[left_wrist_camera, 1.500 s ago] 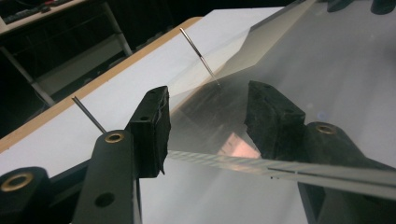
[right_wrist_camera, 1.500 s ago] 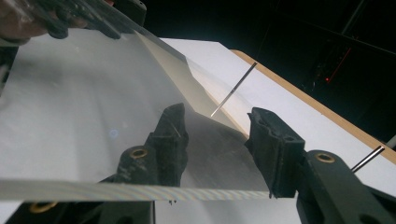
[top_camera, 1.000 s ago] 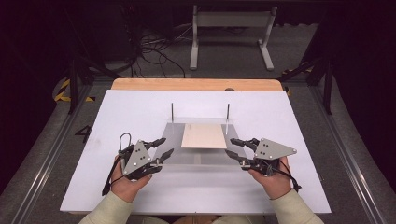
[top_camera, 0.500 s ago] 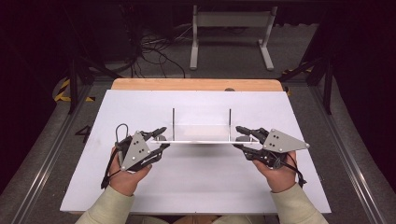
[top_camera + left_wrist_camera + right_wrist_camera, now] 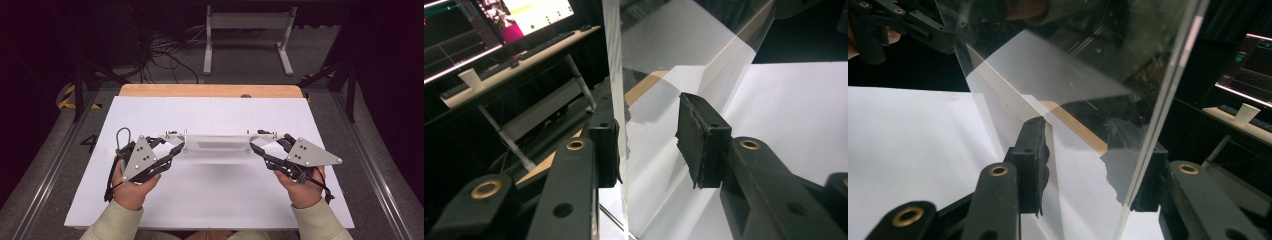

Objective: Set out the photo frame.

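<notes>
Near edge, high view: two sleeved forearms come in from the bottom. Left gripper (image 5: 172,145) and right gripper (image 5: 262,145) face each other, one at each end of a clear, folded acrylic sheet stand (image 5: 216,144) that hangs between them above the white tabletop (image 5: 215,200).

Left gripper view: the stand's near edge (image 5: 616,75) runs upright between the jaws. The left-hand pad (image 5: 605,145) lies against the clear panel. The right-hand pad (image 5: 696,140) sits apart from that panel, with a second clear face angling away behind it; can't tell if it touches that face. The left jaws have just been closing, with the stand between them. Full clamp: cannot tell.

Right gripper view: the stand's edge (image 5: 1163,100) runs upright close to the right-hand pad (image 5: 1148,185), which sits behind the clear panel, seemingly against it. The left-hand pad (image 5: 1030,165) meets the slanted second face (image 5: 1058,90). Jaws part-way apart, spanning both faces of the stand; looks gripped.

Farther off: a wooden strip (image 5: 210,90) along the table's far edge, then a white metal frame (image 5: 247,35) and black cables (image 5: 165,52) on the dark floor.
</notes>
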Demonstrator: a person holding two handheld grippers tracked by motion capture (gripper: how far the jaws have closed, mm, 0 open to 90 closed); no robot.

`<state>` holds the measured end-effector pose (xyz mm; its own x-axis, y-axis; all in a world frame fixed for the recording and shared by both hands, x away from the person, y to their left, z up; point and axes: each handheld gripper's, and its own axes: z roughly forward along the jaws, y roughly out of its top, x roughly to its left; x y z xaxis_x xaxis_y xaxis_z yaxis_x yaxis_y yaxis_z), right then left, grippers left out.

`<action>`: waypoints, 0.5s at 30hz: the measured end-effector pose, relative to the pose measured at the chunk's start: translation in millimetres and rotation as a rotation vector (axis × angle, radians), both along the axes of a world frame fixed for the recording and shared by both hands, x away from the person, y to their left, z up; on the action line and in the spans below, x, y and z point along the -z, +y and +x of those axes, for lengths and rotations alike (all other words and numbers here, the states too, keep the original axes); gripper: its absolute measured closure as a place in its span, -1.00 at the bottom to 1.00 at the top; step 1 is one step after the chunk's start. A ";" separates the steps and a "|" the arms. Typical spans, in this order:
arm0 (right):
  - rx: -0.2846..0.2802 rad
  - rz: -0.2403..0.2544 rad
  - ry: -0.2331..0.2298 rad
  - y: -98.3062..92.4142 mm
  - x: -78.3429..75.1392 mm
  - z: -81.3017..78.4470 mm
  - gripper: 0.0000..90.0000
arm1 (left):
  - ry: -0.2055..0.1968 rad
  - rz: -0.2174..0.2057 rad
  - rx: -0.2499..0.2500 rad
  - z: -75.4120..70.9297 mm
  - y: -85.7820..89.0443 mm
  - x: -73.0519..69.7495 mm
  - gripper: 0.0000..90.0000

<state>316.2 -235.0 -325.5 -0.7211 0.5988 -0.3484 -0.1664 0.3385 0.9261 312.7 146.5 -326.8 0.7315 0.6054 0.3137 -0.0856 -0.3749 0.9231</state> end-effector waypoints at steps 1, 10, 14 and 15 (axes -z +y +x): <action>-0.001 -0.001 0.000 0.1 -1.6 -1.3 0.29 | 0.006 -0.010 0.005 -1.4 0.1 -1.8 0.39; -0.003 0.010 0.039 2.0 -14.9 -18.9 0.29 | 0.091 -0.045 0.020 -17.3 4.2 -18.0 0.39; -0.010 0.022 0.080 1.7 -21.0 -25.8 0.29 | 0.131 -0.057 0.025 -24.5 4.5 -25.1 0.38; -0.011 0.027 0.096 1.5 -22.6 -27.3 0.29 | 0.138 -0.058 0.027 -25.8 4.6 -26.5 0.38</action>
